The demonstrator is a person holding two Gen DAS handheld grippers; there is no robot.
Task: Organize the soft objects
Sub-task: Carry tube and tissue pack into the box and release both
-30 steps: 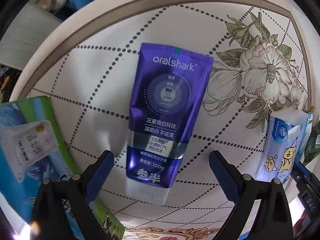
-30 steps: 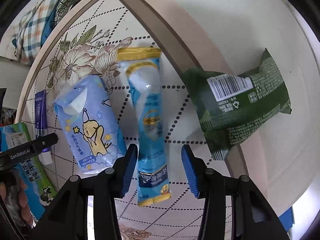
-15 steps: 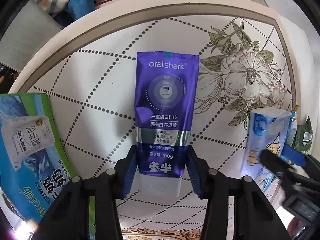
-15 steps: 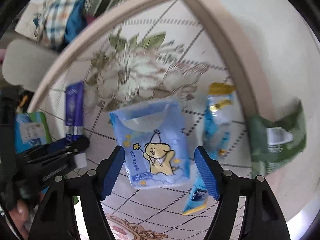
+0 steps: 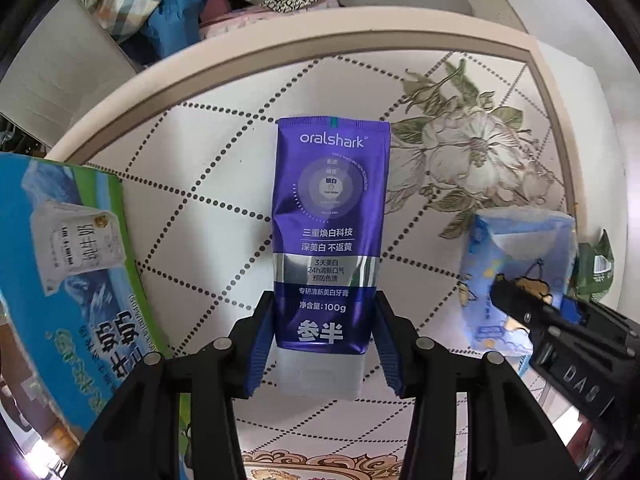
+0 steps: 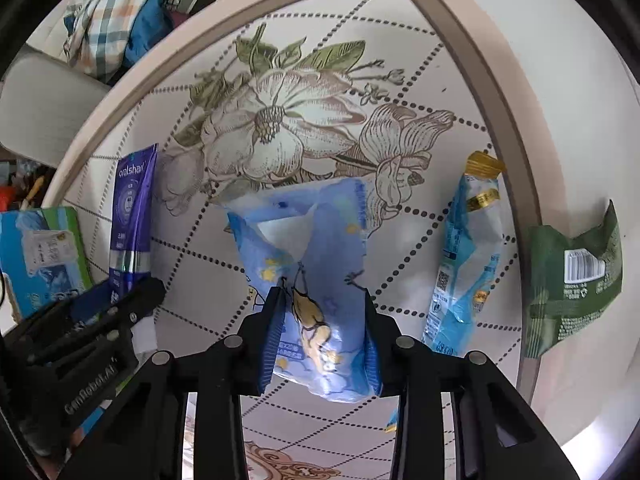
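My left gripper (image 5: pixel 324 340) is shut on the cap end of a purple oralshark toothpaste tube (image 5: pixel 330 216), which points away from me over the floral table (image 5: pixel 200 184). My right gripper (image 6: pixel 320 336) is shut on a blue tissue pack (image 6: pixel 308 264) with a yellow cartoon figure, squeezing its near end and holding it off the table. The tube also shows in the right wrist view (image 6: pixel 130 216), and the tissue pack in the left wrist view (image 5: pixel 516 264).
A blue-green milk carton box (image 5: pixel 68 264) lies left of the tube. A light-blue snack sachet (image 6: pixel 466 272) and a green packet (image 6: pixel 572 276) lie right of the tissue pack, near the table's edge. Checked cloth (image 6: pixel 108 12) lies beyond the table.
My left gripper closed on the toothpaste tube and lifted it. My right gripper moved left from the snack sachet, closed on the tissue pack and raised it.
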